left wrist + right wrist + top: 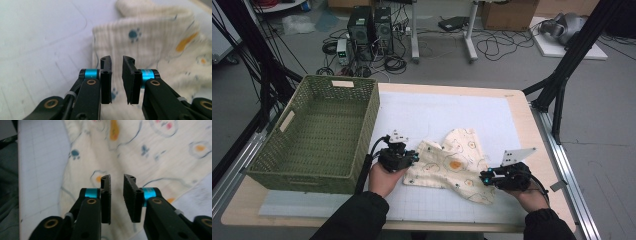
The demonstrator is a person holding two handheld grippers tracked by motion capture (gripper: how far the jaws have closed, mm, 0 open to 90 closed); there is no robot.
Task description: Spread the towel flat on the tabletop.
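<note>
The left gripper (413, 159) and right gripper (484, 177) hovered at the printed cloth's (452, 165) left and right near edges — both released, nothing between their pads.

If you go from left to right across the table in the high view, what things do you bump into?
Green woven basket → left gripper → cream printed cloth → right gripper. The cloth lies between the two grippers, and both have a small gap between their jaws.

Cream garment (456, 162) with blue paw prints; green basket (319, 132).
</note>
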